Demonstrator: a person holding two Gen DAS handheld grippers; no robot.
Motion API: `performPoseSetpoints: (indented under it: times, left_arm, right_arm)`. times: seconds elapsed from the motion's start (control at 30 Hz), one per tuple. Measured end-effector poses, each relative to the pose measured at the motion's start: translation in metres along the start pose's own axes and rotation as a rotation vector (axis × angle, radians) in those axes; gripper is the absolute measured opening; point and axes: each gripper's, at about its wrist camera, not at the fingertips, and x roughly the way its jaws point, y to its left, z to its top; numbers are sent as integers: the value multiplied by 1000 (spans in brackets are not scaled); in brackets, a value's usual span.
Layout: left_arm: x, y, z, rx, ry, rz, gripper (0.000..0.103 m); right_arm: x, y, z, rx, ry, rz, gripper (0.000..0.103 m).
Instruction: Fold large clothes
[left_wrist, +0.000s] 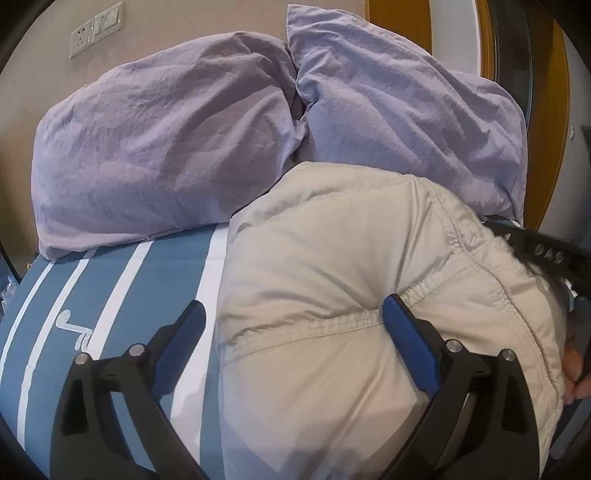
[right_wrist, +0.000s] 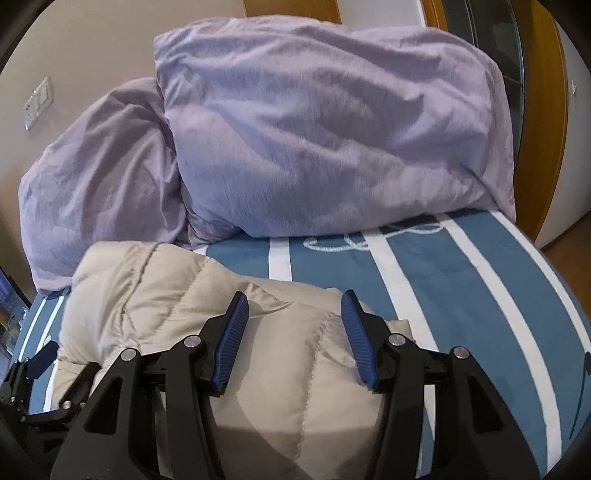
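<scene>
- Beige puffer jacket (right_wrist: 192, 317) bundled on the striped bed (right_wrist: 461, 295), just in front of two lilac pillows (right_wrist: 314, 140)
- Left gripper (left_wrist: 295, 325) spread wide over a stitched seam, gripping nothing
- Right gripper (right_wrist: 291, 328) above the bundle, jaws partly apart, empty
- Probably light, soft, springy, slick-shelled; likely to puff back open
- Best pinched at a quilted seam or hem, not mid-panel

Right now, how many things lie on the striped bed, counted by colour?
Purple pillows: 2 (one, one)
Beige jacket: 1
Total: 3 things on the bed
</scene>
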Motion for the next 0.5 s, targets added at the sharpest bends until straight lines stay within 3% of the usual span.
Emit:
performPoseSetpoints:
  times: [0.2, 0.5]
  left_arm:
    - [1, 1, 1, -23, 9, -32, 97]
    - [-8, -3, 23, -13, 30, -14, 97]
  right_arm:
    - [19, -5, -10, 22, 27, -13, 54]
    - [36, -8, -18, 30, 75, -32, 55]
